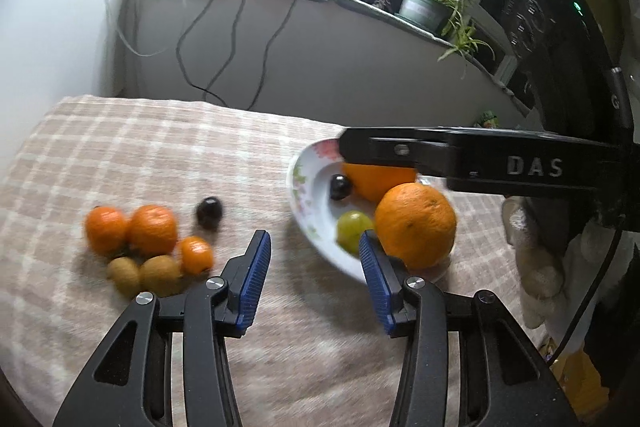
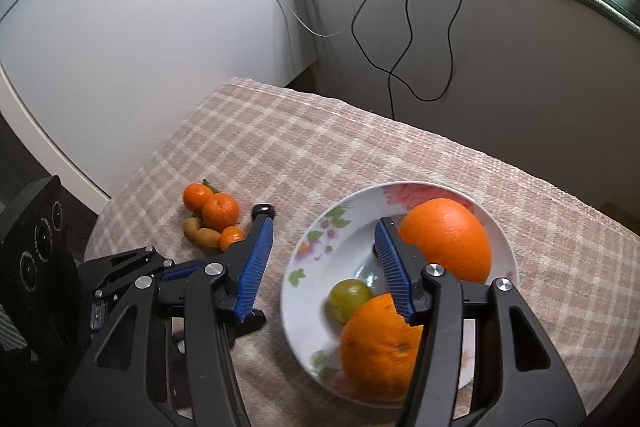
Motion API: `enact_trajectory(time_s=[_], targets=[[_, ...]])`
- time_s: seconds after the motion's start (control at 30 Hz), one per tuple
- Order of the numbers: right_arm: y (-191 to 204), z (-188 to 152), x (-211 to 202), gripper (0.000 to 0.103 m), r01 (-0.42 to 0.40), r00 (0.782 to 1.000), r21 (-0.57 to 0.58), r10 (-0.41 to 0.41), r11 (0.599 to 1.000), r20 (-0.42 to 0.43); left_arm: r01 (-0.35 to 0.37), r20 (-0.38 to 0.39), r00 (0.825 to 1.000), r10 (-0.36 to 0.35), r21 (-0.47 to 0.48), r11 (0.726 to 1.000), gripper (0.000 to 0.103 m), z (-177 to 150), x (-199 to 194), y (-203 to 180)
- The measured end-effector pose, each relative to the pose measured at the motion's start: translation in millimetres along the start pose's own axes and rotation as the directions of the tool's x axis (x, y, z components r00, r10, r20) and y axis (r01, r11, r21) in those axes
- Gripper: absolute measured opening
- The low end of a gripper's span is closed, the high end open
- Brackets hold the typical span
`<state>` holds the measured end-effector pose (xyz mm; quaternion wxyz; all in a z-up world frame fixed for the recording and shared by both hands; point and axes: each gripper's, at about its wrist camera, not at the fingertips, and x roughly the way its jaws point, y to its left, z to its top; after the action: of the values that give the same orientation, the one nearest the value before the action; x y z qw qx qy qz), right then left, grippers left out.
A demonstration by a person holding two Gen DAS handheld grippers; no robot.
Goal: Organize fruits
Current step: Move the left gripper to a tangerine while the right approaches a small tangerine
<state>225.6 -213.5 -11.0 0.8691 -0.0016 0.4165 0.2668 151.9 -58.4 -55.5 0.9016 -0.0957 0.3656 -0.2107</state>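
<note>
beige plaid cloth [image 2: 360, 147], white floral plate [image 2: 508, 267], orange oranges [image 2: 448, 243].

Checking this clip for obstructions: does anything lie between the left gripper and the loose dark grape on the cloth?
Nothing visible does. The left gripper is open and empty, and only bare checked cloth separates it from the dark grape. The small oranges sit off to the side.

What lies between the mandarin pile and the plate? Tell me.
One dark grape sits on the cloth between the mandarin pile and the plate; otherwise bare cloth. The left wrist view shows it best.
</note>
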Motion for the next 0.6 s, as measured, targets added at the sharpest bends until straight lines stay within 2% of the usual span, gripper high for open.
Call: enact_trajectory(time_s=[0.27, 0.6], targets=[[28, -10, -2, 0.056, -0.037, 0.999, -0.026, 0.037, 0.999, 0.018, -0.075, 0.023, 0.997, 0.076, -0.049, 0.996, 0.045, -8, -29, 45], [68, -28, 14, 0.056, -0.076, 0.997, -0.080, 0.076, 0.994, -0.004, -0.148, 0.030, 0.988, 0.152, -0.111, 0.983, 0.045, -17, -51, 97]])
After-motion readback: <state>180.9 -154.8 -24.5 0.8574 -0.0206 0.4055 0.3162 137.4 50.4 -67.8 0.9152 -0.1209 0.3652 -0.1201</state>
